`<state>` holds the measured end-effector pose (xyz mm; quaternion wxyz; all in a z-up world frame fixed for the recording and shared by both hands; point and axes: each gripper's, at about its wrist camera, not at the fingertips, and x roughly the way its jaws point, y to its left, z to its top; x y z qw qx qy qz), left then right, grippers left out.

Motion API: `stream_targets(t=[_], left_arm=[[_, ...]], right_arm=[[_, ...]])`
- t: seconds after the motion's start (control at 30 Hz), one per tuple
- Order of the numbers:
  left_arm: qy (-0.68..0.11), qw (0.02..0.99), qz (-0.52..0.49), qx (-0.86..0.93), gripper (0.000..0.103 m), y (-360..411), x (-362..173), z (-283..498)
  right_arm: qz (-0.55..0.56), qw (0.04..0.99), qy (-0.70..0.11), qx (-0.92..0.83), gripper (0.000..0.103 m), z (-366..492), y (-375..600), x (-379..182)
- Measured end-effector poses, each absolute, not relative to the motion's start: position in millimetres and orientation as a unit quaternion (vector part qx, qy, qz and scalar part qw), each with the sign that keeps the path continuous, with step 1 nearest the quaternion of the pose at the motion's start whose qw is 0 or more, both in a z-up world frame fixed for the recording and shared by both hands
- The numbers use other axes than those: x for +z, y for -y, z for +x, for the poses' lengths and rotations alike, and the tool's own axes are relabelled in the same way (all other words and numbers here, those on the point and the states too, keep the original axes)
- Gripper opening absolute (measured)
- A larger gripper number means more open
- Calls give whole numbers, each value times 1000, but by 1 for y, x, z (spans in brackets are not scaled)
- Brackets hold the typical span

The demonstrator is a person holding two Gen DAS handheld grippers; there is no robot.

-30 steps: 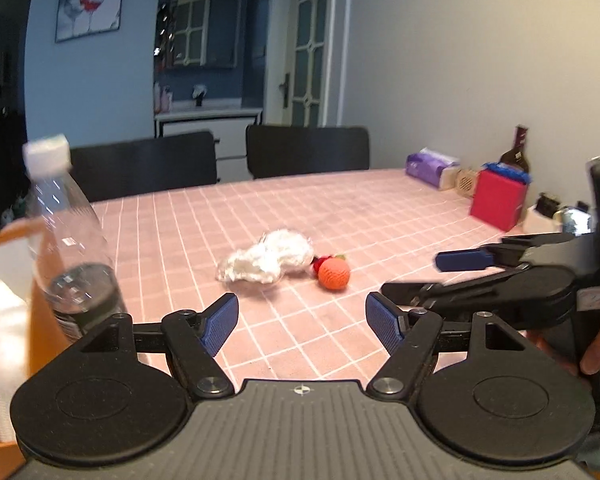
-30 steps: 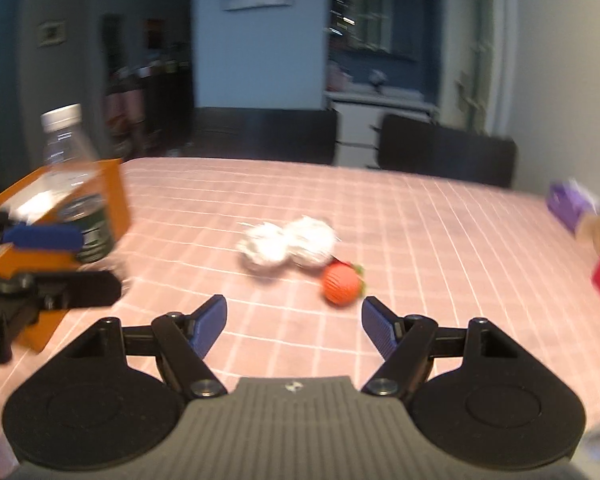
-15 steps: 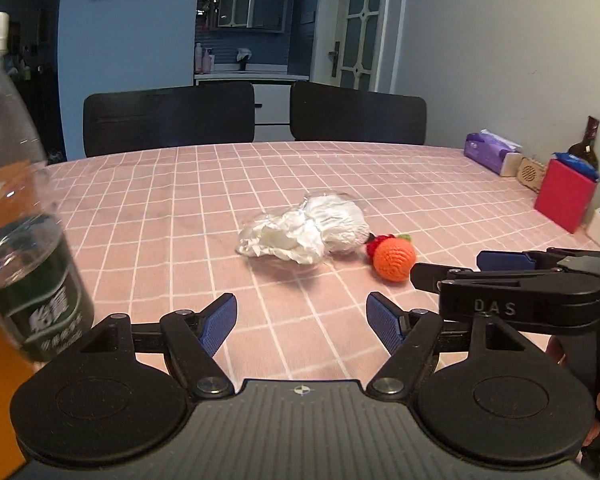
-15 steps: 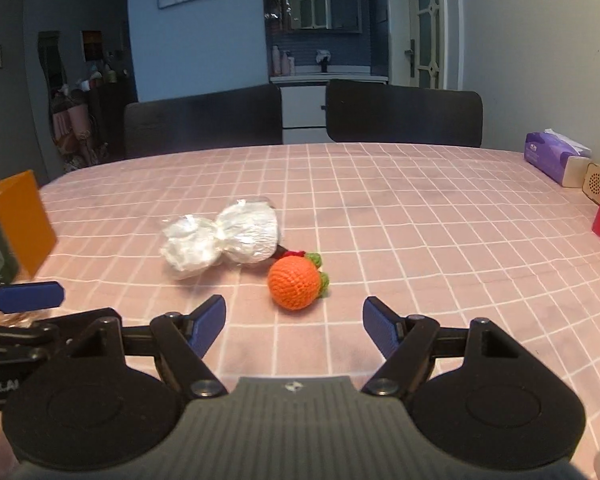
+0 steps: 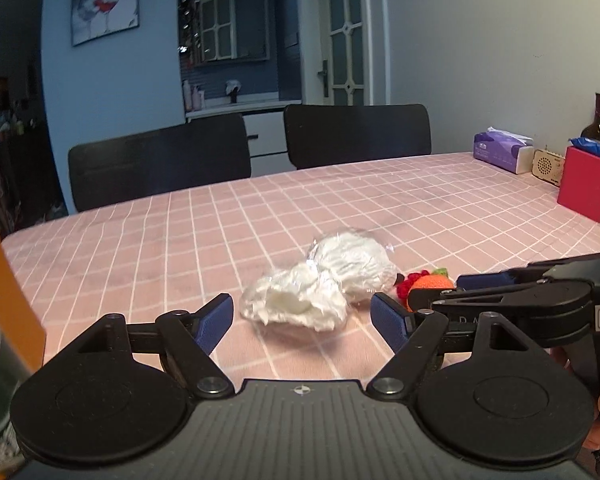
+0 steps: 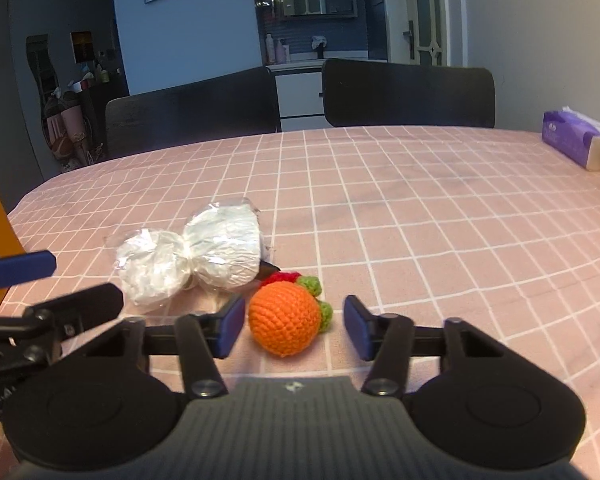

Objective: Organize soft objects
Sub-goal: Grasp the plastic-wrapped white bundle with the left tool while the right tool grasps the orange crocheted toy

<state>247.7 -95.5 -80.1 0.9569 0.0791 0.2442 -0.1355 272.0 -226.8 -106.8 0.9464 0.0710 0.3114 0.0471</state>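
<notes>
The orange ball (image 6: 285, 323) lies on the table (image 6: 440, 216), touching the white bundle (image 6: 196, 254) on the bundle's near right. It sits between the spread fingers of the right gripper (image 6: 294, 326), untouched. The left gripper (image 5: 301, 316) is likewise open, aimed at the bundle (image 5: 320, 284). The ball should be centred between the pads before closing, and squeezed gently so the bundle is not dragged.
</notes>
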Motion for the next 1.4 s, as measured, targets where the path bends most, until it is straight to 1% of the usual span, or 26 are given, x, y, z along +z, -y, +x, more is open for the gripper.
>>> stream_targets(t=[0.03,0.07,0.27,0.5,0.6,0.67,0.73,0.8,0.87,0.9,1.0,1.23,1.4], left_arm=[[-240,957,88,-138,92,98,-80,250],[-234,957,97,-139,93,100,-81,252],[-222,950,153,-158,93,119,-85,271],[-266,925,216,-164,94,133,-104,299],[-270,917,242,-163,94,135,-114,302],[-275,917,242,-158,93,135,-119,304],[-280,918,235,-156,82,134,-122,306],[-280,918,228,-161,68,133,-122,306],[-280,918,228,-162,58,134,-121,305],[-280,919,226,-161,53,134,-120,304],[-281,922,211,-163,45,132,-117,300],[-274,932,172,-163,43,128,-100,276],[-279,943,114,-143,43,119,-85,257]], right_arm=[[77,947,-307,48,44,272,229,-108],[80,949,-302,48,39,271,230,-109],[105,947,-298,51,39,267,242,-112],[93,948,-300,39,39,263,242,-110],[88,949,-300,38,39,262,241,-110],[86,950,-299,37,39,263,240,-110],[84,950,-299,37,39,264,240,-110],[83,950,-298,37,39,264,240,-110],[83,950,-298,37,39,264,240,-110],[84,950,-298,39,39,264,240,-110],[82,950,-298,42,39,264,238,-111],[79,951,-295,49,39,264,236,-110],[74,954,-286,47,39,263,236,-109]])
